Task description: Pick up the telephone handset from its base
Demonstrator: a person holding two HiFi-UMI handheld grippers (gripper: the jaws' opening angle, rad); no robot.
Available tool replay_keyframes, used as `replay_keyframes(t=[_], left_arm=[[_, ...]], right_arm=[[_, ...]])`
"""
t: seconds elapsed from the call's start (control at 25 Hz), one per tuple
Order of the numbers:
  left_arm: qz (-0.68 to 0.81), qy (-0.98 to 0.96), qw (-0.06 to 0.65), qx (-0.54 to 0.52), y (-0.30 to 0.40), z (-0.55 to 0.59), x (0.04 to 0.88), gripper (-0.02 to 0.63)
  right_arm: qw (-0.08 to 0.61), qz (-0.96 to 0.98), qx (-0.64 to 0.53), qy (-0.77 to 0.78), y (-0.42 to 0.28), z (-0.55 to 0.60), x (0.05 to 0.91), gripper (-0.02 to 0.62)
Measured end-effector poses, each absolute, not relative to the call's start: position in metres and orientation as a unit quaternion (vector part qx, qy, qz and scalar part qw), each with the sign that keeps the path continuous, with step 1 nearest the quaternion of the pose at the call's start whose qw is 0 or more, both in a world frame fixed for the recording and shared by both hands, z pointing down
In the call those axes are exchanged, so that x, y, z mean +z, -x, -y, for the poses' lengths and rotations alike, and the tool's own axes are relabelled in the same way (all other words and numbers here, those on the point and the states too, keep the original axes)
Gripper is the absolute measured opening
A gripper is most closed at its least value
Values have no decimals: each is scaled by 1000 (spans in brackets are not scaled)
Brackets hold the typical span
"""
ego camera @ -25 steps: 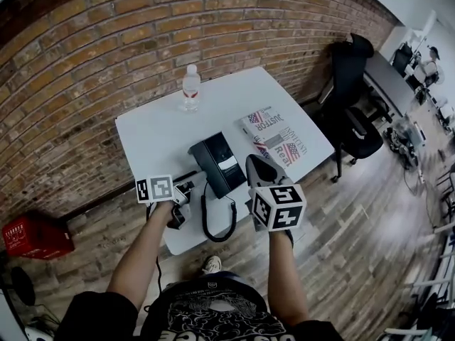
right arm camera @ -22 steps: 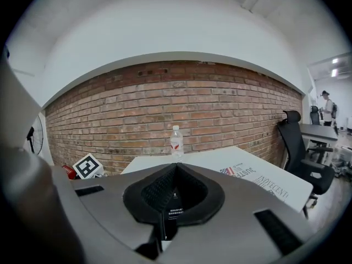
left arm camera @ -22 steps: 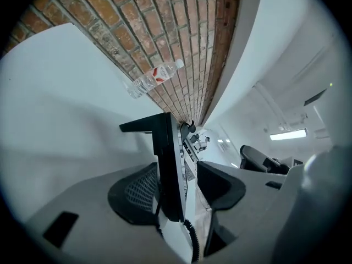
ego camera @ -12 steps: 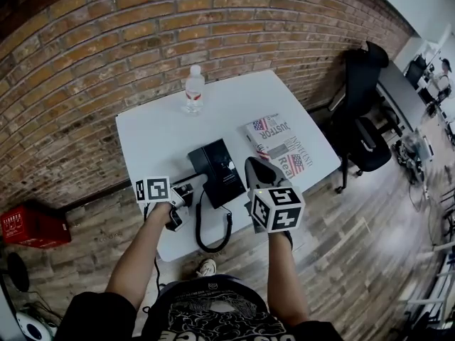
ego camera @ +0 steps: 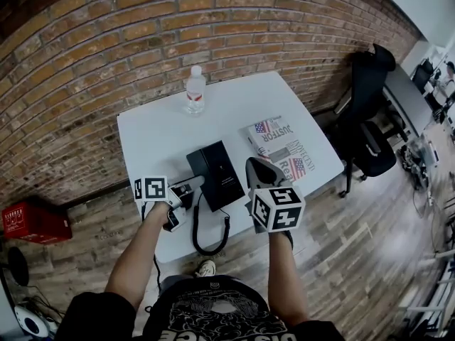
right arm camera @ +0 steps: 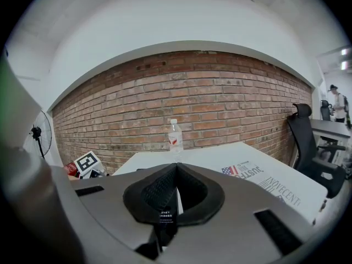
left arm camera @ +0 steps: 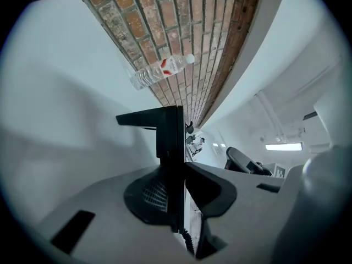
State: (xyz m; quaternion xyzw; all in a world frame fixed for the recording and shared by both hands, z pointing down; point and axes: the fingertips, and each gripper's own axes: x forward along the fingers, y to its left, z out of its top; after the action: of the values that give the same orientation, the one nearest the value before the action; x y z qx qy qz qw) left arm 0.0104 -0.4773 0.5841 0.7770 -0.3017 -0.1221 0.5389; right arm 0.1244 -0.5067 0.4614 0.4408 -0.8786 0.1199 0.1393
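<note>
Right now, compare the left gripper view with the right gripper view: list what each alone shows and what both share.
Only the left gripper view: the left gripper, whose jaws have just been closing, pinching the black handset between them. Only the right gripper view: the right gripper, jaws together and empty, the newspaper, and the left gripper's marker cube. Both: the bottle standing on the white table before the brick wall.
</note>
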Motion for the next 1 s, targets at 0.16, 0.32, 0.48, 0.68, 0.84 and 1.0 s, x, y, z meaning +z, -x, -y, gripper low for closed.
replay_keyframes(t=[0.16, 0.32, 0.48, 0.68, 0.84, 1.0], left_arm=[[301, -774, 544, -119, -11, 477, 584, 75], [303, -772, 546, -123, -12, 476, 581, 75], [301, -775, 541, -128, -13, 475, 574, 74], [299, -774, 541, -136, -14, 472, 566, 74], [293, -784, 531, -131, -19, 469, 551, 74], [280, -797, 521, -127, -26, 466, 532, 72]], right_arm=[[137, 879, 123, -440, -125, 506, 463, 0], [135, 879, 120, -441, -127, 506, 458, 0], [135, 875, 121, -448, -135, 504, 458, 0], [134, 870, 122, -459, -144, 498, 456, 0], [131, 864, 120, -470, -153, 489, 448, 0], [127, 855, 121, -487, -161, 475, 442, 0]])
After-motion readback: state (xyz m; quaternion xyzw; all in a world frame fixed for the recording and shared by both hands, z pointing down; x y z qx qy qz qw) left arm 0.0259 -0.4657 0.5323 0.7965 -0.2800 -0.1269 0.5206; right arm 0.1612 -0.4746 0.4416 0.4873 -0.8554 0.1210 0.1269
